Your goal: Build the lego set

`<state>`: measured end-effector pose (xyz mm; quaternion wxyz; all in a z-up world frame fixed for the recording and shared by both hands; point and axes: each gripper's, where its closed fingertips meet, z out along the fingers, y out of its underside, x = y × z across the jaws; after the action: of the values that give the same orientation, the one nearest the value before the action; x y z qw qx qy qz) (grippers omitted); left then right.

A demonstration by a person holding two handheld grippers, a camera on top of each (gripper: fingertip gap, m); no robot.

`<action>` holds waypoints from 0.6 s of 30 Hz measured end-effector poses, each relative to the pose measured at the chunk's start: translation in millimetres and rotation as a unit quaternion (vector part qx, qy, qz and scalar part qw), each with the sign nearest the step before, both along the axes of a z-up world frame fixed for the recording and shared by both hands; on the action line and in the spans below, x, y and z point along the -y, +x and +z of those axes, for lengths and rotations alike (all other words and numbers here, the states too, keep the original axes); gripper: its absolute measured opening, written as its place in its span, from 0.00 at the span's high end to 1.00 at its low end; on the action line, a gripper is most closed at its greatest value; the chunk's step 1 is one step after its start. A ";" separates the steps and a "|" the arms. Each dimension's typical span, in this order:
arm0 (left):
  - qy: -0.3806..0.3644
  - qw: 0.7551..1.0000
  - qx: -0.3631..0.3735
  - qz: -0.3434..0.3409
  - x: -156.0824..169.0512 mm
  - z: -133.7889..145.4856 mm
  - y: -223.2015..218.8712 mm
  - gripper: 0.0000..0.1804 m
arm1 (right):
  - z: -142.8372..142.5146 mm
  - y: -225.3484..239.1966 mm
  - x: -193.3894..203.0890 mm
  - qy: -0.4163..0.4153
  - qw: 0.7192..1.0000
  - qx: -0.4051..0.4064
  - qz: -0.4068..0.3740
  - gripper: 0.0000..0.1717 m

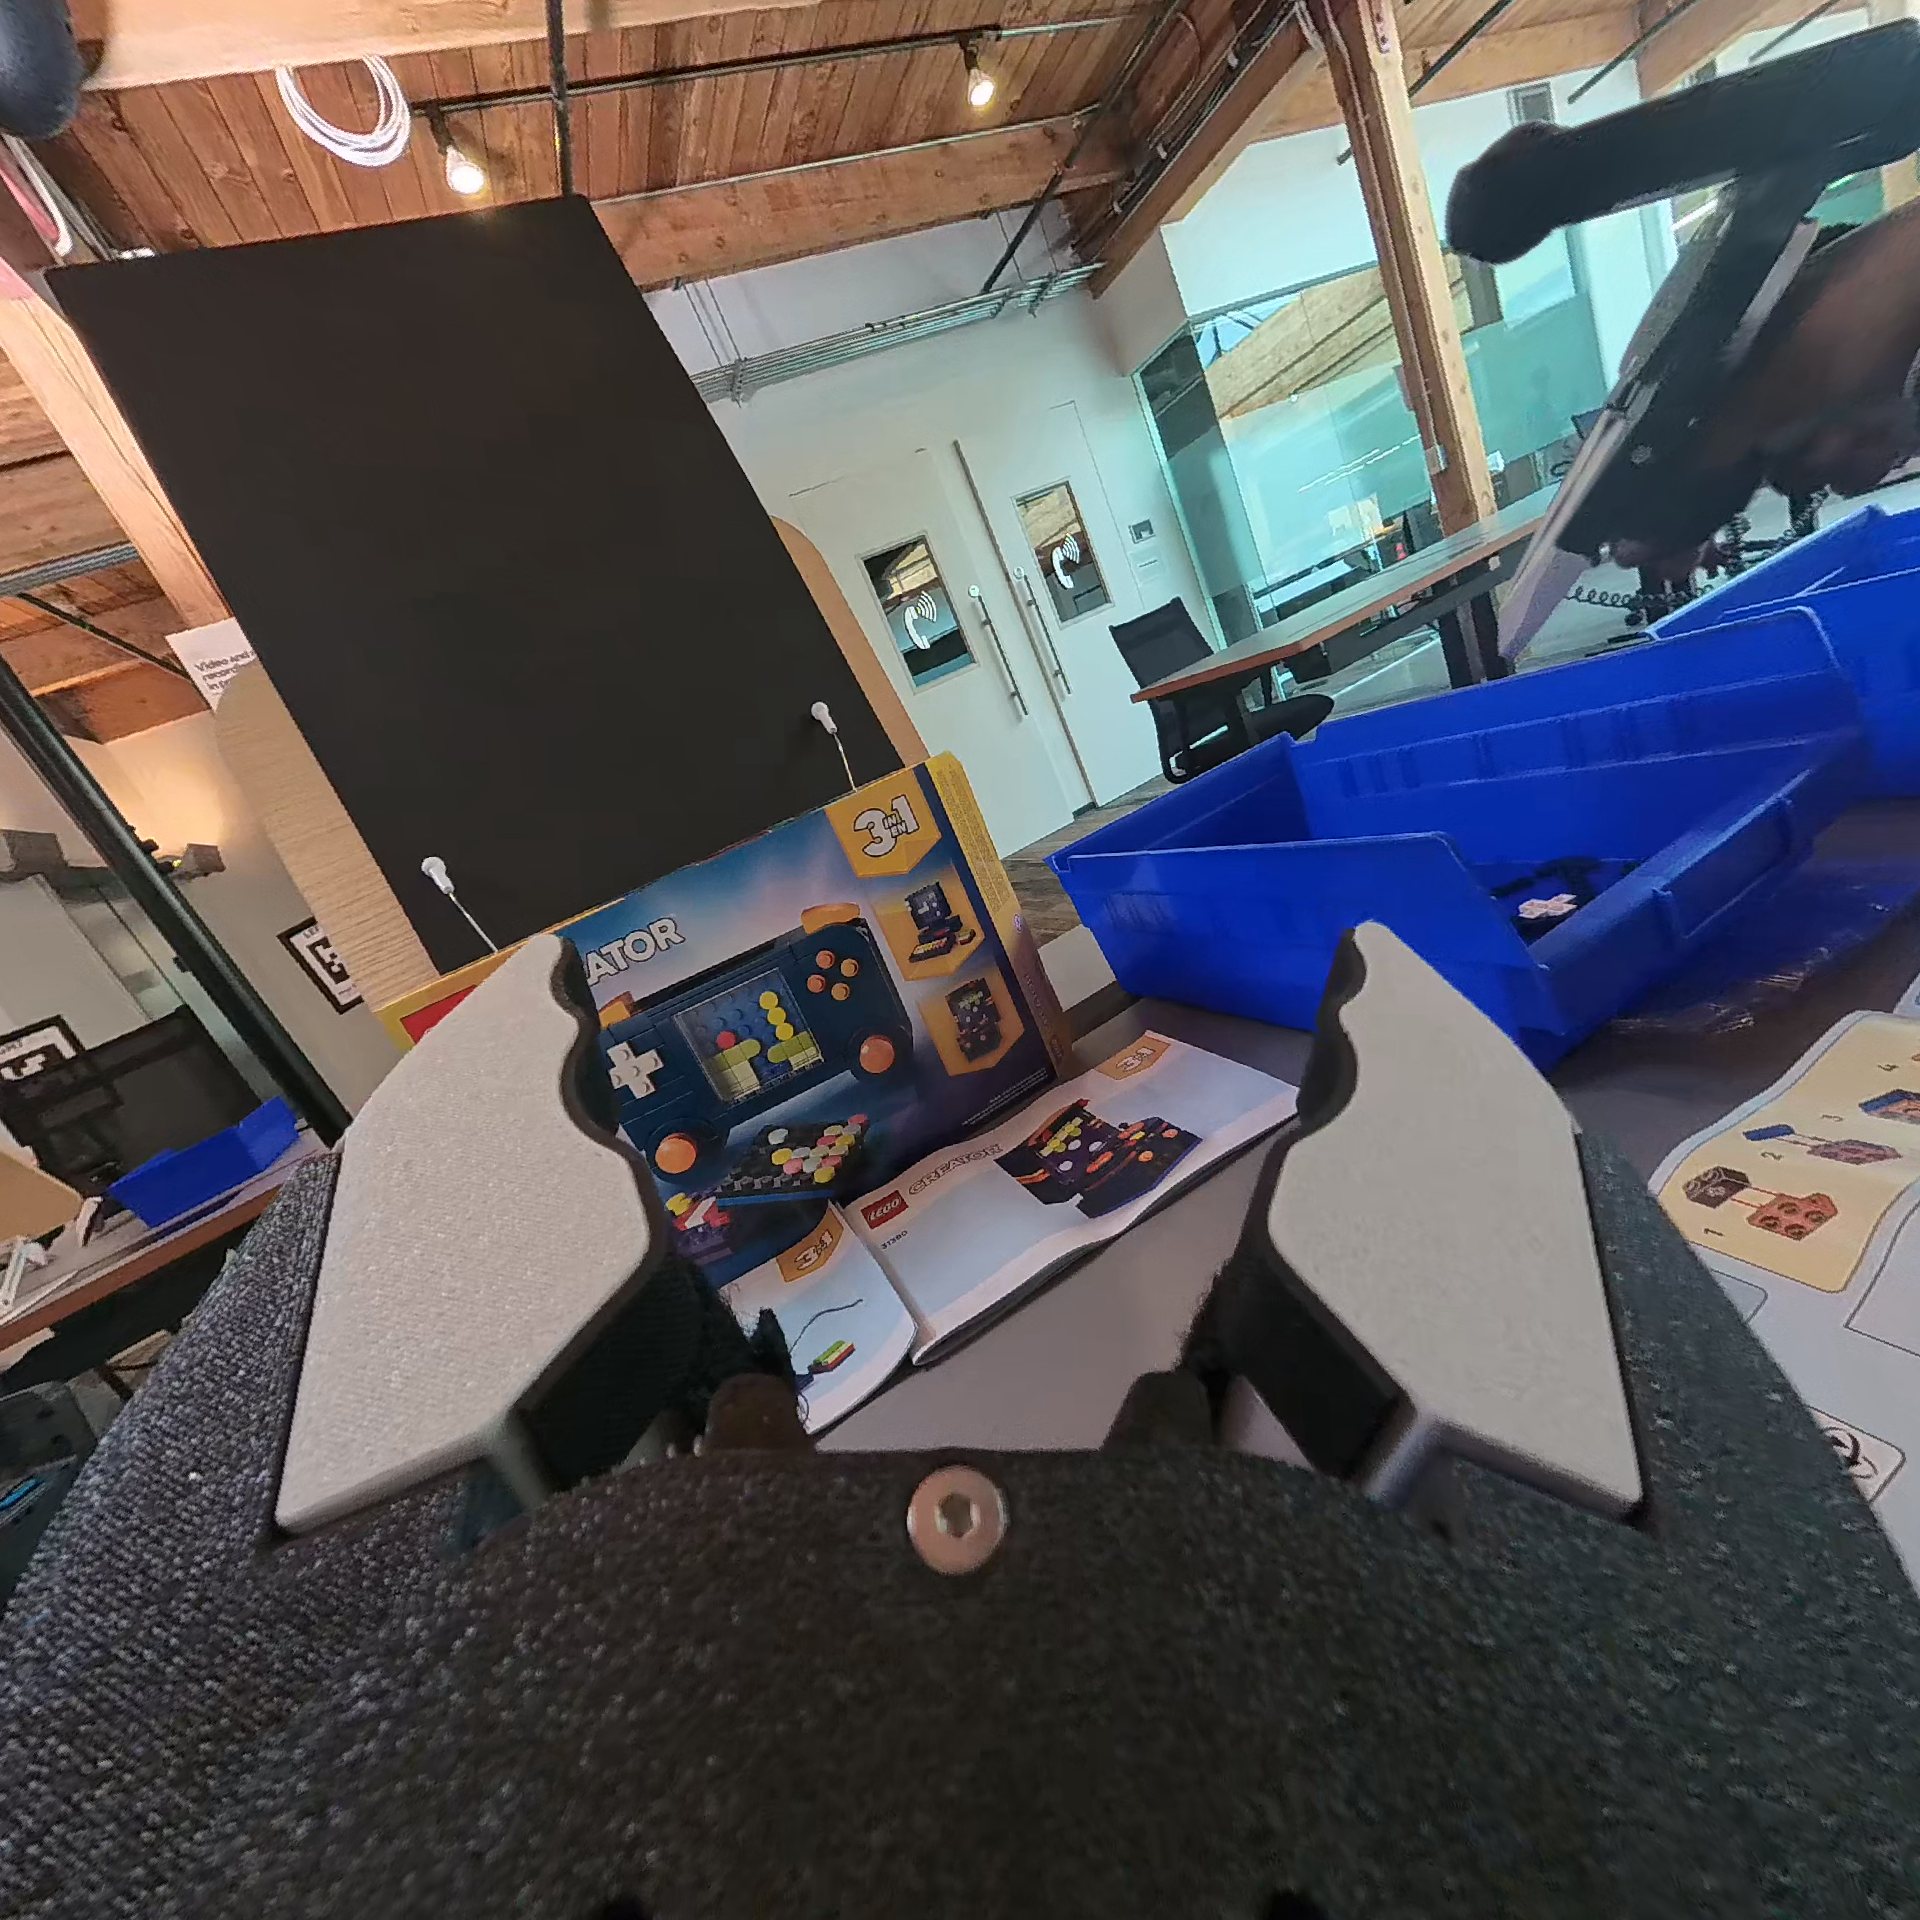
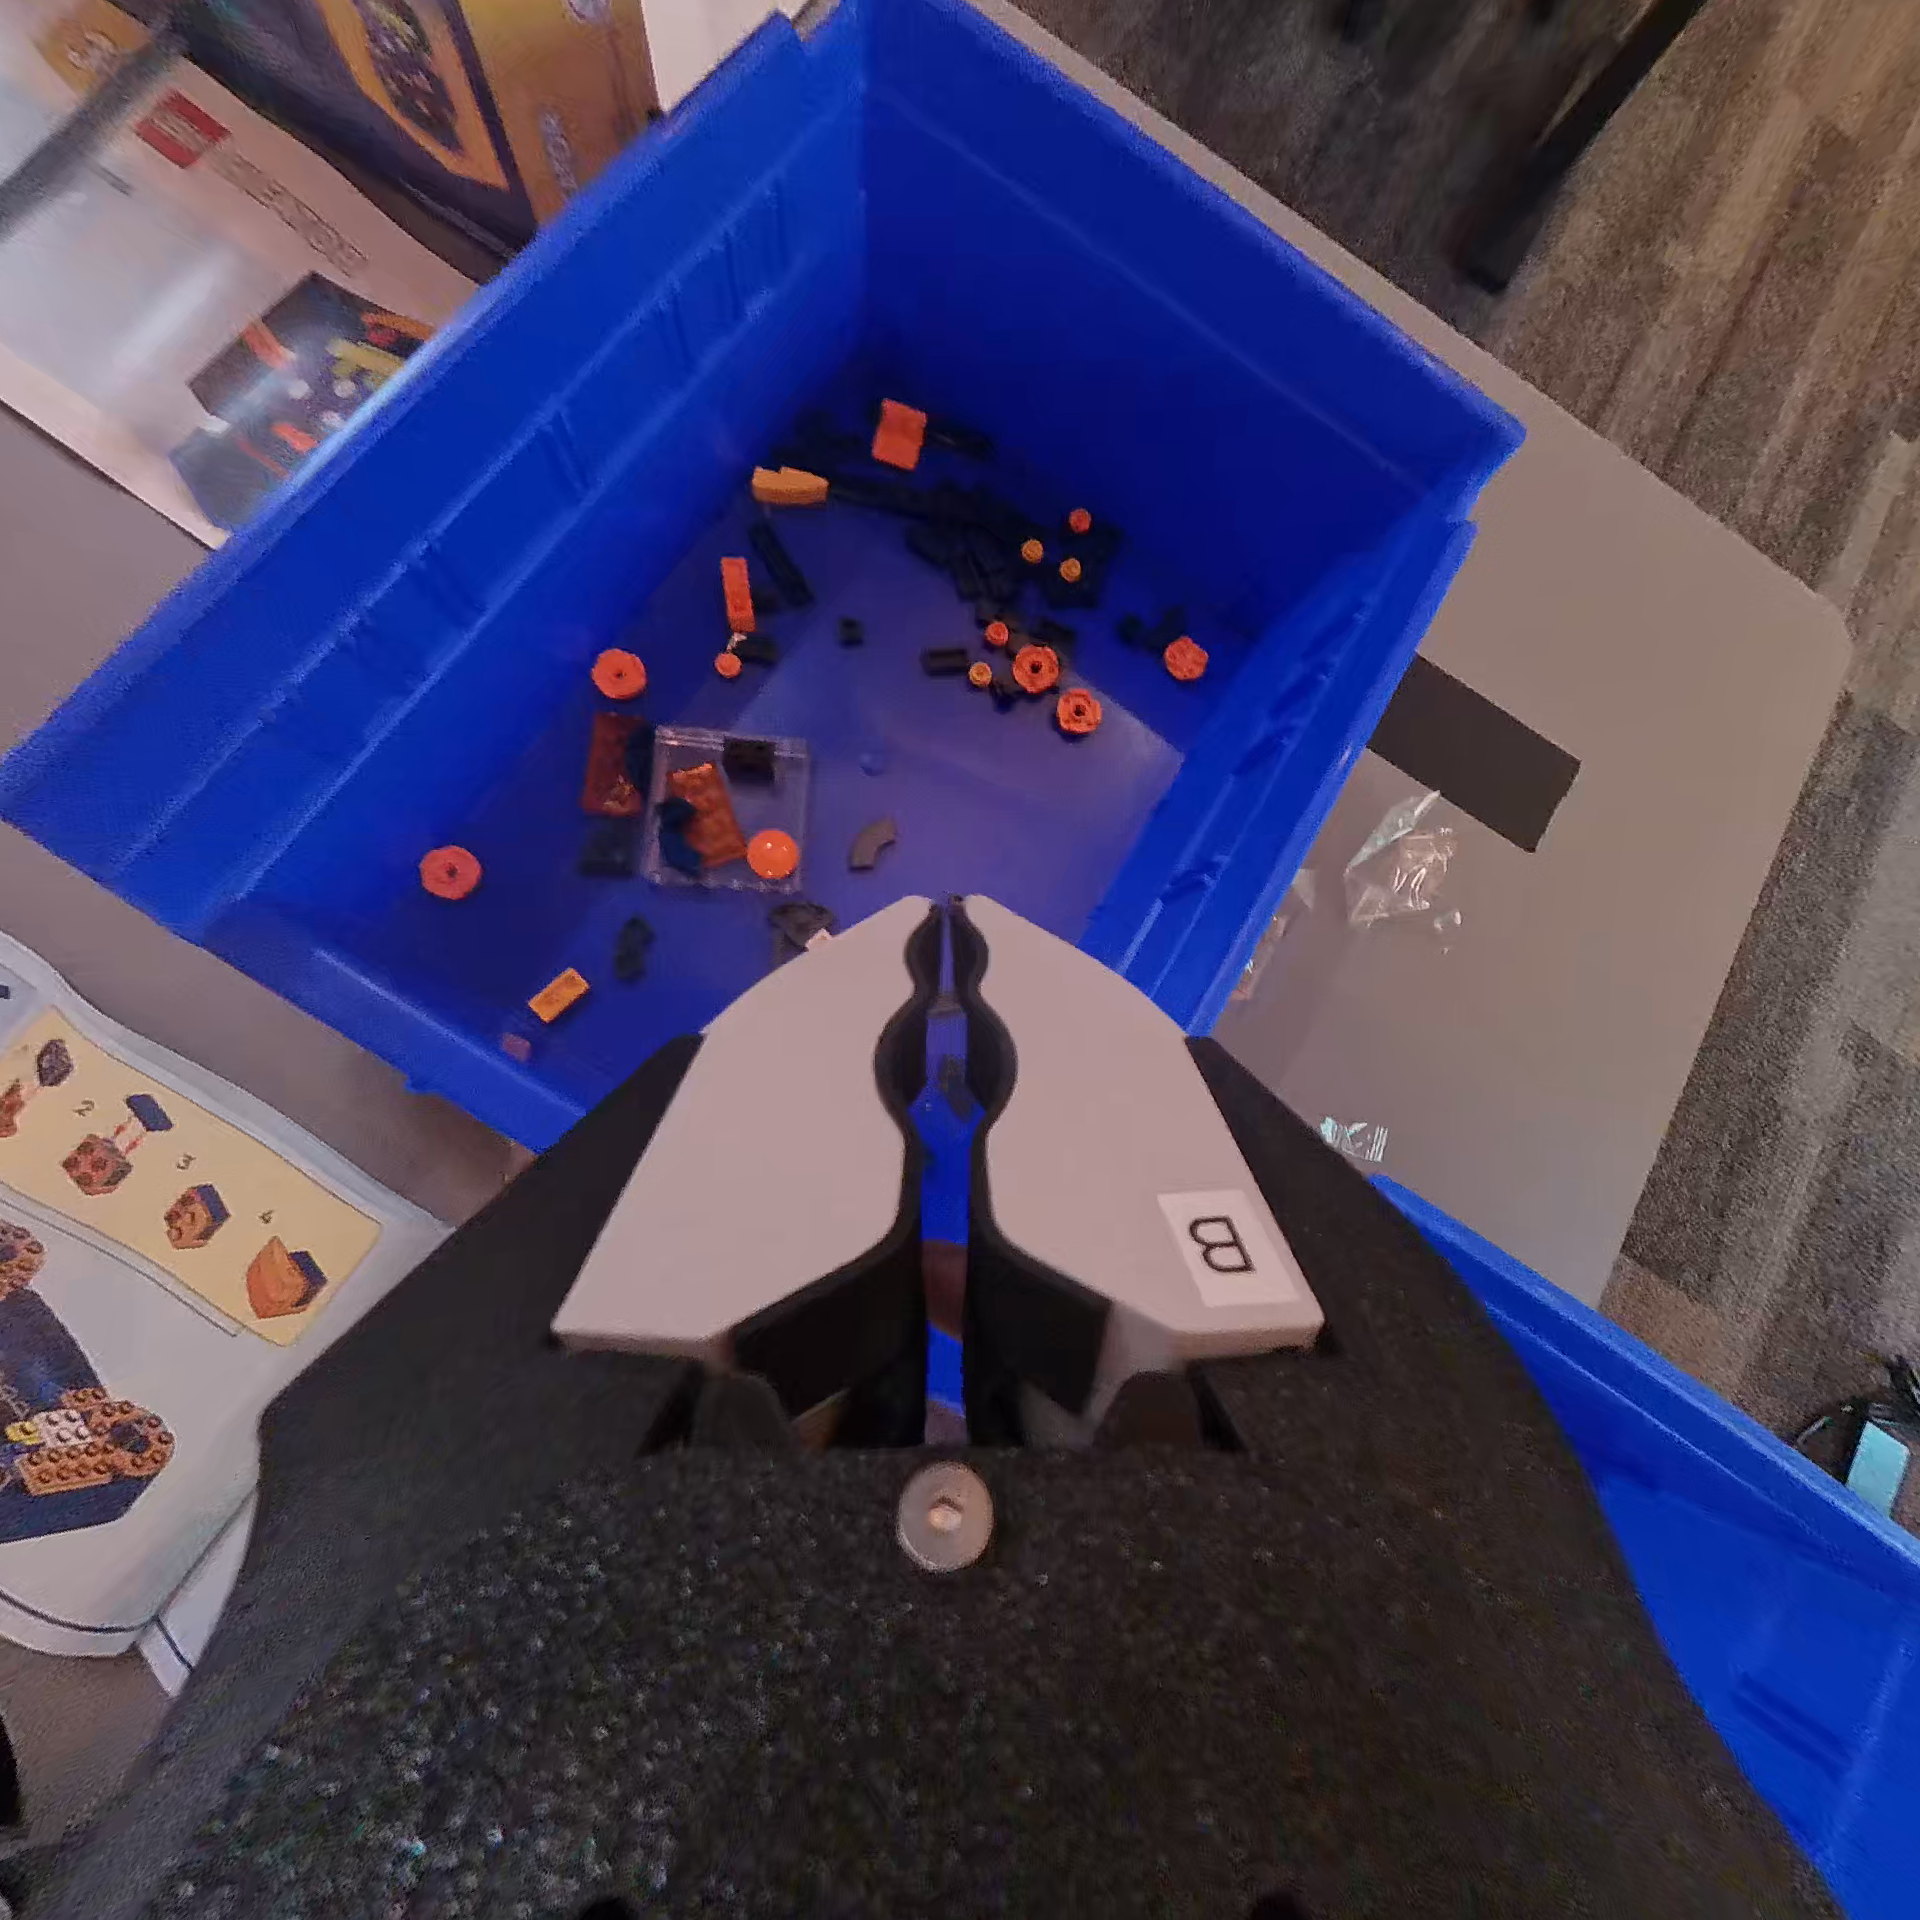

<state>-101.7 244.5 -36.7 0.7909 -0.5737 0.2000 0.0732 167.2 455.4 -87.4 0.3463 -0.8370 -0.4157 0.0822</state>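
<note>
My left gripper (image 1: 956,945) is wide open and empty. It hovers low over the grey table (image 1: 1122,1361), facing an upright toy brick box (image 1: 810,997) and an open booklet (image 1: 1070,1184) lying in front of it. My right gripper (image 2: 948,920) is shut, its pads together. It hangs above the near inner corner of a blue bin (image 2: 1039,208). The bin floor holds several loose orange and dark bricks, an orange round piece (image 2: 449,871) and a clear square plate (image 2: 727,810). The left wrist view shows the right gripper's body (image 1: 1704,395) above the blue bin (image 1: 1299,935).
A building instruction sheet (image 2: 156,1174) lies left of the bin, and also shows in the left wrist view (image 1: 1808,1174). An empty clear plastic bag (image 2: 1403,862) and a strip of black tape (image 2: 1475,758) lie right of the bin. A second blue bin (image 2: 1714,1558) stands at the right. The grippers' ends are close to 35 centimetres from one another.
</note>
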 end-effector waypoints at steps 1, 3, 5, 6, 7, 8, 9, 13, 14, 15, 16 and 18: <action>-0.001 1.000 -0.001 -0.001 -0.1 -0.5 0.5 0.29 | 0.3 -1.3 -1.0 0.002 1.000 -0.001 -0.003 0.93; -0.002 1.000 -0.002 -0.001 -0.3 -1.1 0.9 0.29 | -2.6 -0.3 -2.8 -0.001 1.000 0.010 -0.011 0.85; -0.002 1.000 -0.004 -0.001 -0.4 -1.5 1.3 0.29 | -7.3 2.4 -3.8 -0.006 1.000 0.025 -0.017 0.81; -0.002 1.000 -0.005 -0.001 -0.5 -1.7 1.4 0.29 | -9.1 3.0 -3.7 -0.009 0.999 0.029 -0.018 0.81; -0.003 1.000 -0.006 -0.001 -0.7 -2.1 1.6 0.29 | -10.1 3.1 -3.6 -0.011 0.999 0.030 -0.018 0.81; -0.004 1.000 -0.007 -0.001 -1.1 -2.7 1.8 0.29 | -10.2 2.6 -3.4 -0.012 0.999 0.029 -0.018 0.83; -0.004 1.000 -0.008 -0.001 -1.2 -3.1 2.0 0.29 | -9.2 1.6 -2.8 -0.011 1.000 0.026 -0.014 0.92; -0.005 1.000 -0.011 -0.001 -1.4 -3.9 3.0 0.29 | -2.0 -7.3 1.5 -0.001 1.000 0.004 0.012 1.00; -0.005 1.000 -0.012 -0.001 -1.7 -4.1 3.1 0.29 | -1.3 -8.7 1.7 0.003 1.000 0.004 0.018 1.00; -0.005 1.000 -0.013 0.000 -2.1 -4.6 3.2 0.29 | -0.6 -12.4 2.1 0.007 1.000 0.002 0.030 1.00; -0.006 1.000 -0.014 0.000 -2.4 -5.2 3.4 0.29 | 0.3 -19.6 3.2 0.010 0.999 -0.008 0.047 0.96; -0.006 1.000 -0.020 0.003 -3.3 -6.2 3.0 0.29 | 0.4 -43.1 7.5 -0.001 0.995 -0.046 0.091 0.91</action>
<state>-98.7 247.8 -42.9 0.7832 -0.5771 0.2146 0.0861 124.1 447.8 -87.0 0.3549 -0.7912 -0.4741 0.1523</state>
